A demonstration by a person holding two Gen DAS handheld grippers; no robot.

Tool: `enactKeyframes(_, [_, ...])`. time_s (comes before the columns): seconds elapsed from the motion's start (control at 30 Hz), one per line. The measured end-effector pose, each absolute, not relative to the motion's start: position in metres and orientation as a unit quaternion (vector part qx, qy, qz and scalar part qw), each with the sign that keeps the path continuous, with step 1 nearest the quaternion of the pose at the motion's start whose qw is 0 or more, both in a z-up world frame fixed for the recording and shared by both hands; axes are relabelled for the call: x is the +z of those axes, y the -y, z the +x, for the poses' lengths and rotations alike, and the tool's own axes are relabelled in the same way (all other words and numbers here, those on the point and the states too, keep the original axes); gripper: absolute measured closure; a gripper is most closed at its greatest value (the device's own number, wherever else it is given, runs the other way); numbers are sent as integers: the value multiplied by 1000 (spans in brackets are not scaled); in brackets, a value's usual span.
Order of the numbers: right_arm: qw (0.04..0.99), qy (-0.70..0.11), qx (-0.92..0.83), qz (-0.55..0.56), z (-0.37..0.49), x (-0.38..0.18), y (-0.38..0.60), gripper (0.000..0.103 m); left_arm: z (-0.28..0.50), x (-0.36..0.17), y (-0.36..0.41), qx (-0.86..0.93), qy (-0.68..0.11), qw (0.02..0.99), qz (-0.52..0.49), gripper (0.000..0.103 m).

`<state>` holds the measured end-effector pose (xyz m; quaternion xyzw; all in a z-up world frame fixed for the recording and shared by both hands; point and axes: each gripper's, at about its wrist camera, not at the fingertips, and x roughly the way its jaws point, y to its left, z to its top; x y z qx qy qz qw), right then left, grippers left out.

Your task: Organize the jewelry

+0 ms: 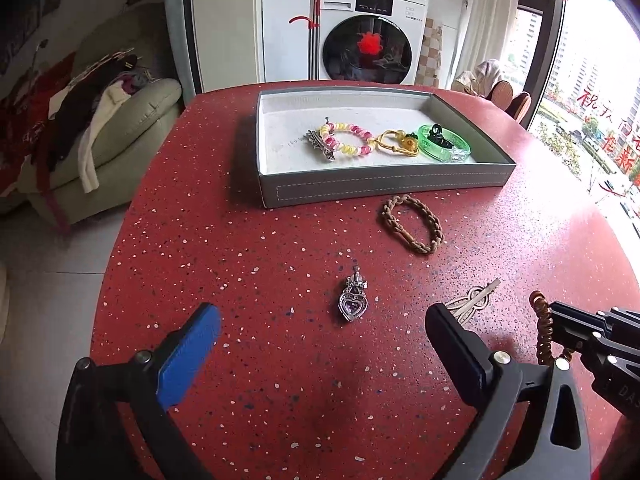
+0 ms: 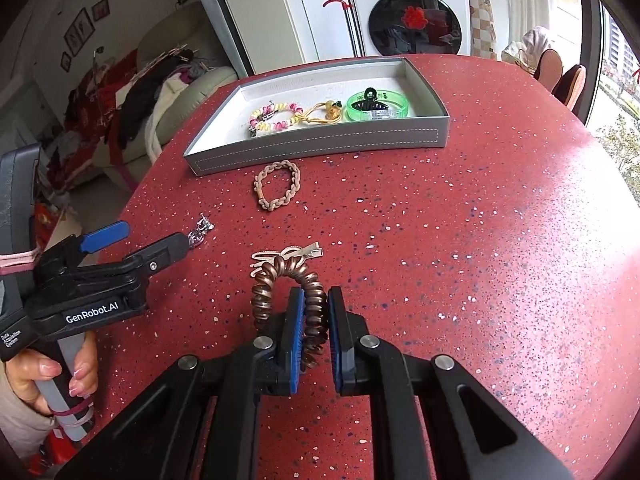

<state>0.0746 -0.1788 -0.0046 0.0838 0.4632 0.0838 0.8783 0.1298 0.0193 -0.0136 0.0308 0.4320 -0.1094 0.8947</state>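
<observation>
My right gripper (image 2: 313, 320) is shut on a brown spiral hair tie (image 2: 280, 280), which it holds above the red table. In the left wrist view the same spiral hair tie (image 1: 543, 332) hangs from the right gripper (image 1: 560, 320) at the right edge. My left gripper (image 1: 324, 344) stands open just short of a silver heart pendant (image 1: 353, 300), nothing between its fingers. A silver hair clip (image 1: 474, 300) lies by its right finger. A braided tan bracelet (image 1: 412, 224) lies in front of the grey tray (image 1: 380, 190), which holds a beaded bracelet (image 1: 348, 140), a yellow hair tie (image 1: 398, 144) and a green bangle (image 1: 444, 142).
The red speckled round table (image 2: 480, 240) stretches wide to the right of the jewelry. A sofa piled with clothes (image 1: 80, 128) stands to the left beyond the table edge. A washing machine (image 1: 368, 32) stands behind the tray. A person's hand (image 2: 52, 376) holds the left gripper's handle.
</observation>
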Motion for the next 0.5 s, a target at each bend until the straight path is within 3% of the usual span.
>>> enactKeyframes(0.2, [878,-463,80,92,72,-6,184,90,146,-27,-7,-104,-451,884,66,0])
enactKeyframes(0.37, [878,-462,76,98,71,-6,188,90,148,-36,0,-132,-465,873,65,32])
enactKeyframes(0.43, [879,-461,76,99,71,-6,189,90,146,-35,3,-143,-460,873,70,67])
enactKeyframes(0.5, [880,-459,76,101,72,-4,191,90,146,-34,3,-152,-462,871,66,67])
